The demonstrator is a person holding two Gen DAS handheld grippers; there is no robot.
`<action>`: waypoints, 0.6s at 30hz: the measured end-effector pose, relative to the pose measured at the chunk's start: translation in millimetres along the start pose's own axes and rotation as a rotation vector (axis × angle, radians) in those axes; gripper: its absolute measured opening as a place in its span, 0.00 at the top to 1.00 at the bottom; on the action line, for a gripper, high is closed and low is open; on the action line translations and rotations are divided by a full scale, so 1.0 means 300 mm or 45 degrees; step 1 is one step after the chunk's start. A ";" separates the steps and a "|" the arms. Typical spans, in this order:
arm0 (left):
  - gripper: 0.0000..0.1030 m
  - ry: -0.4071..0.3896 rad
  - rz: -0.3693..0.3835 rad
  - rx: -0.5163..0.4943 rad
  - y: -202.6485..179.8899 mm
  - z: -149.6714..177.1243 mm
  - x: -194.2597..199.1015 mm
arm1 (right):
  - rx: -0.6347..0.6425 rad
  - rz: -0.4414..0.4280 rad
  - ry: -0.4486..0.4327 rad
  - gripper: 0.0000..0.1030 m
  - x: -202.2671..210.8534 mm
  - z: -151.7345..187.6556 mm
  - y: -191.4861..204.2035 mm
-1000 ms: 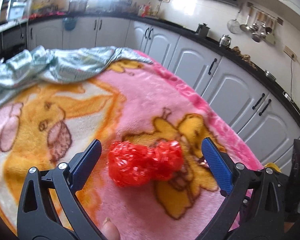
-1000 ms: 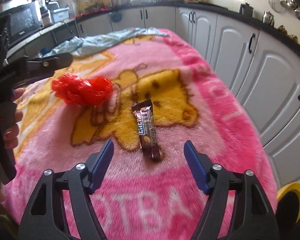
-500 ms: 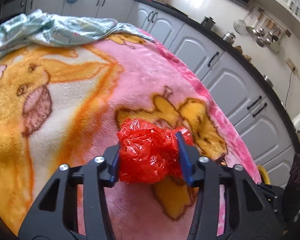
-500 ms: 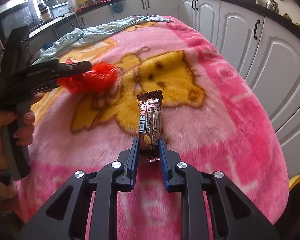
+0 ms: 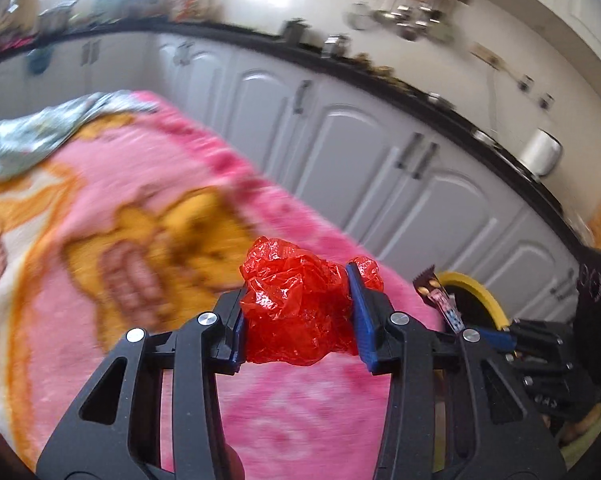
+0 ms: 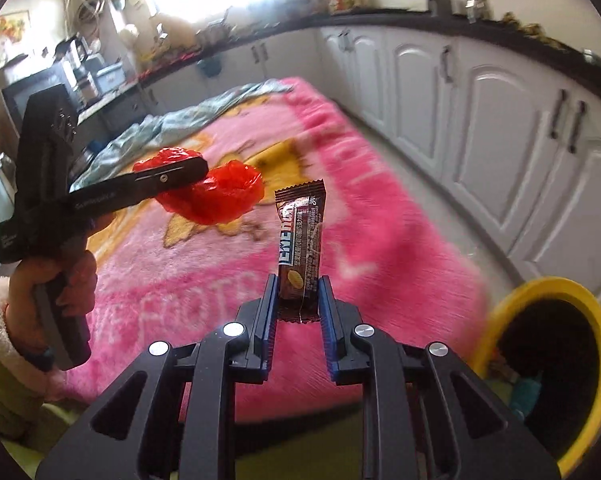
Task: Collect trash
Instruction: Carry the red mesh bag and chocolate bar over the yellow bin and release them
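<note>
Through the right wrist camera I see what the left one cannot: a hand (image 6: pixel 56 280) in a fleecy cuff holding the left gripper (image 6: pixel 180 174) from the side, and the dark inside of the yellow bin (image 6: pixel 580 344) at the near right. The left view gives me only a slice of that bin's rim (image 5: pixel 476 288), with the right gripper (image 5: pixel 472 334) in front of it.

My left gripper (image 5: pixel 296 320) is clamped on the red bag (image 5: pixel 296 308), crumpled into a ball and lifted clear of the pink blanket (image 5: pixel 148 168). My right gripper (image 6: pixel 298 304) pinches the lower end of the wrapper (image 6: pixel 300 240), which stands upright above the blanket, near the bin. Both jaws closed within the past second and now hold steady on their loads.

The blanket and cabinets (image 5: pixel 380 148) are smeared by motion. I can't make out the bin's contents. The wrapper's white brand letters read partly as "ME"; the small print is unreadable. The blanket shows "HOT", cut off by the gripper.
</note>
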State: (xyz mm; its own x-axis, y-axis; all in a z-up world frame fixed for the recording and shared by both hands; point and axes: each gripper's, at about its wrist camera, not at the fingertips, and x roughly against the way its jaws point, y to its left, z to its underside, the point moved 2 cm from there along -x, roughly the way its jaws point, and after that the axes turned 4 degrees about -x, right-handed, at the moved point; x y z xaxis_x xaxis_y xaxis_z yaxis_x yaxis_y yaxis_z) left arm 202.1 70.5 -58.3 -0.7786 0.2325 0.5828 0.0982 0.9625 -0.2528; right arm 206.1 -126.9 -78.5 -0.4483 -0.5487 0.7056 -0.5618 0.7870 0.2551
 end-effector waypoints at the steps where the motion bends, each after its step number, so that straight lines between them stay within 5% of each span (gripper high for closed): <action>1: 0.67 -0.003 0.013 -0.014 -0.024 -0.008 -0.003 | -0.034 0.015 -0.024 0.81 0.040 0.007 -0.036; 18: 0.67 -0.021 0.234 -0.281 -0.545 -0.078 -0.094 | -0.320 0.249 -0.338 0.81 0.470 0.085 -0.414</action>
State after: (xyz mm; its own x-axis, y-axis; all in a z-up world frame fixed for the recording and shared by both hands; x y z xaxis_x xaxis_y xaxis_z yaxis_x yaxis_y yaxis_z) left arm 222.5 -90.2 -15.1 -0.7451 0.4053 0.5296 0.3697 0.9120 -0.1778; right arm 194.9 -309.2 -27.4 -0.7122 -0.4097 0.5701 -0.2757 0.9100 0.3096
